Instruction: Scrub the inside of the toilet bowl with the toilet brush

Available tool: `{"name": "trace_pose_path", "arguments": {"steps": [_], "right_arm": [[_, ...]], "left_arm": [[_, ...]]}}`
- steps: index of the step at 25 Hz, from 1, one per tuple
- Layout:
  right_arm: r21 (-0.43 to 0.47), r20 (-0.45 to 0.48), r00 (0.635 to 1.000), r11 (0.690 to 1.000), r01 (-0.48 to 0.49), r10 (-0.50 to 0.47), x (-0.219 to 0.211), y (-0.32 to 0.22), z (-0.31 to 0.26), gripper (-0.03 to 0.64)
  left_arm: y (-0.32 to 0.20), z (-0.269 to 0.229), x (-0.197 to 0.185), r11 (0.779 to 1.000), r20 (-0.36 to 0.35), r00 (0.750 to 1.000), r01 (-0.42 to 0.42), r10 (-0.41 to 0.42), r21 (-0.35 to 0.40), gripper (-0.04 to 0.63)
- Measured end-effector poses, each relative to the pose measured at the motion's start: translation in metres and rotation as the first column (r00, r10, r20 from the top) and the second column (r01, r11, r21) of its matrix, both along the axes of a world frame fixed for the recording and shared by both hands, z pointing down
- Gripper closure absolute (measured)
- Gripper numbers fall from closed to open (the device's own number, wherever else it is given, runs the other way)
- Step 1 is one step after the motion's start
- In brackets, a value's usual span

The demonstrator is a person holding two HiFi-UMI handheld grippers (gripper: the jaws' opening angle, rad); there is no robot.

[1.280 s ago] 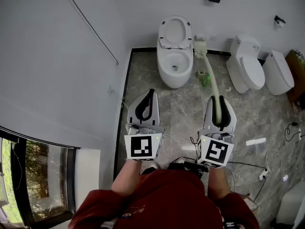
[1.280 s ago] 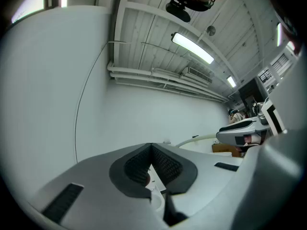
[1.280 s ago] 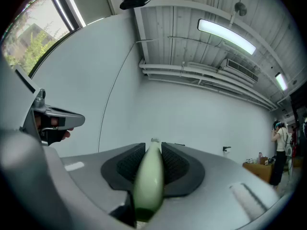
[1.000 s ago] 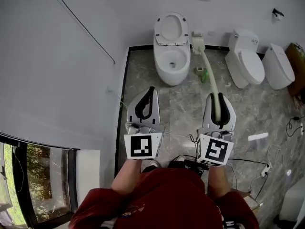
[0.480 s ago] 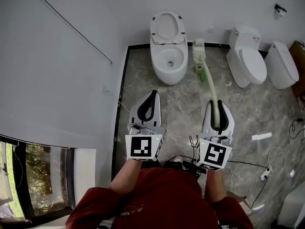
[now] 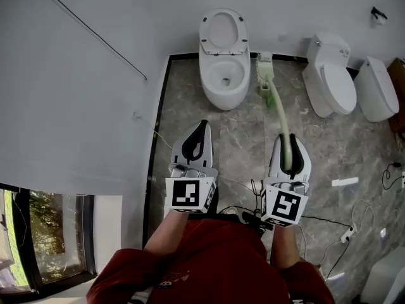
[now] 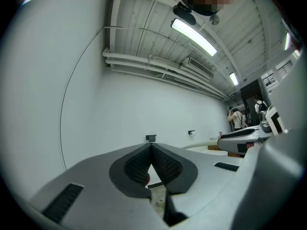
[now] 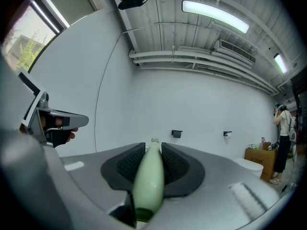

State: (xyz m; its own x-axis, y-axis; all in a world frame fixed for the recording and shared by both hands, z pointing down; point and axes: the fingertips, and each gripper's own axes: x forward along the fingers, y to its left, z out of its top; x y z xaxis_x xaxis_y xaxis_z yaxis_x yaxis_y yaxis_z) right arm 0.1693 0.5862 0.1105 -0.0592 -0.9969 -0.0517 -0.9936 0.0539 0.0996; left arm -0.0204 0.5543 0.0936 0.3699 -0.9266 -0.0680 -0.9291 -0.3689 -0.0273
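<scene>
The right gripper [image 6: 288, 145] has its jaws clamped on the pale green handle of the toilet brush [image 6: 276, 106], whose bristle head hangs just right of the toilet bowl [image 6: 223, 75], outside it as a second ago, while the left gripper [image 6: 199, 135] has its jaws pressed together, empty.

In the head view the open toilet [image 6: 223, 97] now sits higher and further left than a second ago, and the two closed toilets [image 6: 335, 81] slide toward the right edge. The toilet brush [image 6: 279, 116] in our right tool [image 6: 286, 145] straightens: its handle, bowed leftward before, now runs almost straight up the frame. The green holder [image 6: 263, 88] appears nearer the bristle head [image 6: 264, 62].
</scene>
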Motion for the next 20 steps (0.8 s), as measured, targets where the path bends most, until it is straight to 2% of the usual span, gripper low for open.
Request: {"name": "trace_pose_path", "arguments": {"steps": [3,8,12,20], "right_arm": [[-0.003,-0.014,1.000,1.000,0.002,-0.002,-0.005,-0.018,-0.002,0.502],[0.001,-0.044,0.999,1.000,0.006,-0.006,-0.016,-0.062,-0.004,0.502],[-0.007,-0.057,0.998,1.000,0.016,-0.016,-0.031,-0.109,-0.005,0.502],[-0.055,-0.092,0.995,0.998,0.037,-0.042,-0.082,-0.204,0.005,0.502]], "left_arm": [[-0.023,0.004,-0.006,1.000,-0.035,0.999,0.003,-0.003,-0.009,0.589],[-0.072,0.007,-0.015,1.000,-0.048,0.999,0.009,-0.010,-0.002,0.589],[-0.117,0.004,-0.026,1.000,-0.041,0.999,0.012,-0.012,0.008,0.589],[-0.209,0.009,-0.075,0.999,0.005,0.999,0.050,-0.050,0.002,0.589]]}}
